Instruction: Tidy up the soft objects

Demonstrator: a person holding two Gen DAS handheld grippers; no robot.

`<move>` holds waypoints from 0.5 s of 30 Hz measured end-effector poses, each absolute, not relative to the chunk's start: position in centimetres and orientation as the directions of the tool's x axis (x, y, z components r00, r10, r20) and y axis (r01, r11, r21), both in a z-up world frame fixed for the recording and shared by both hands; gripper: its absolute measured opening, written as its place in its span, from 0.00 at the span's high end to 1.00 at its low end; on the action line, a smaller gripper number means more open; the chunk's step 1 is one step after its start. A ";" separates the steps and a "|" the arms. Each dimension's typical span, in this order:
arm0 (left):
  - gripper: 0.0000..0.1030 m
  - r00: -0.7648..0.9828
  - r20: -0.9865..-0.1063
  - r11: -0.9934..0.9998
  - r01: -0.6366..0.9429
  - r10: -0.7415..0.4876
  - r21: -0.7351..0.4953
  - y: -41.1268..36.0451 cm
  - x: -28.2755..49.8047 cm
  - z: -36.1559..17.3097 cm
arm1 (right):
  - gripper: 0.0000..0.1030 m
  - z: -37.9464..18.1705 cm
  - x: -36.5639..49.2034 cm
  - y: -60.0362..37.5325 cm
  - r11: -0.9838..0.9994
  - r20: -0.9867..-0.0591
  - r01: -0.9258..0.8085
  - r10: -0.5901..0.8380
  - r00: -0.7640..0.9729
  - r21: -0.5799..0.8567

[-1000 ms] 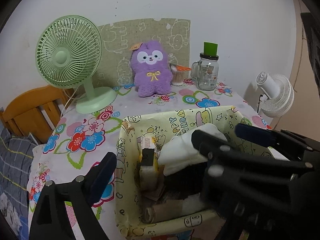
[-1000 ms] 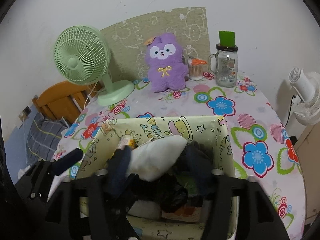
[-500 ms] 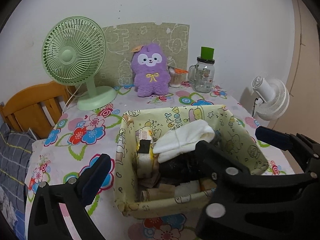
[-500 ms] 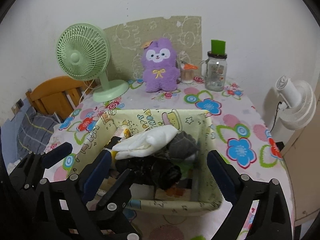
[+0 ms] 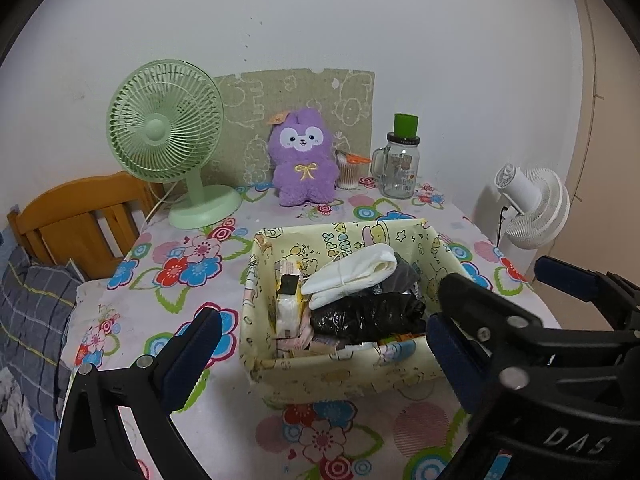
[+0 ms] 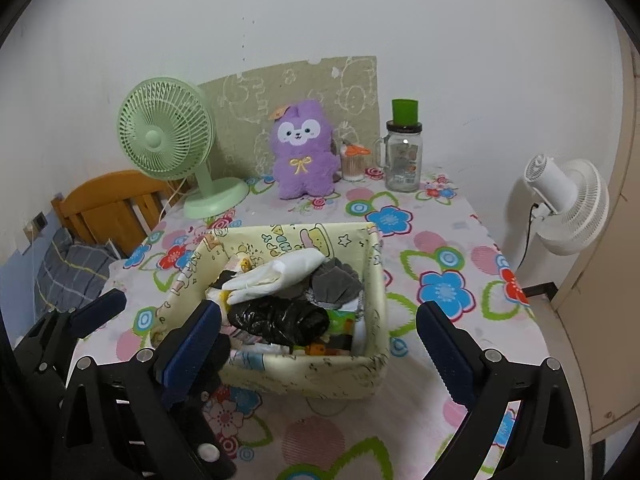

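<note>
Tongs clear of the basket

Both my left gripper (image 5: 320,354) and right gripper (image 6: 318,330) stand spread and empty, the right's jaws having just been opening. White cloth (image 6: 276,274) lies atop the basket (image 6: 320,376). I'd lift straight away without snagging its rim.

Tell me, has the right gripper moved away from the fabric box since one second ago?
Yes. The right gripper drew back from the fabric box, jaws opening, nothing between them.

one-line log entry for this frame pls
left hand-held gripper: open, empty | right hand-held gripper: just opened, empty | white cloth: in bin | plush: on table
</note>
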State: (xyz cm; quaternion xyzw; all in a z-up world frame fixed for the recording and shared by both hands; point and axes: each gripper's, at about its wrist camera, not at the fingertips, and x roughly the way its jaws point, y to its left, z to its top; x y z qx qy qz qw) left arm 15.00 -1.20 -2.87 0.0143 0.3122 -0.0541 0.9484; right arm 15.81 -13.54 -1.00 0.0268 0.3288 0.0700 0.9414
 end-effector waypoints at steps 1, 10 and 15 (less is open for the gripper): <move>0.00 0.803 -0.588 0.994 0.108 -0.092 -0.009 -1.1 14.6 -2.6 | 0.04 -0.8 15.5 -13.7 0.989 -0.611 -0.113 0.147 0.778 0.094; 0.00 0.839 -0.539 0.996 0.091 -0.079 -0.004 -0.7 10.9 -0.5 | 0.03 1.0 11.7 -15.4 0.991 -0.563 -0.085 0.126 0.816 0.099; 0.00 0.854 -0.517 0.998 0.066 -0.056 0.001 -0.2 9.1 0.6 | 0.03 2.1 9.7 -16.4 0.993 -0.544 -0.058 0.106 0.832 0.105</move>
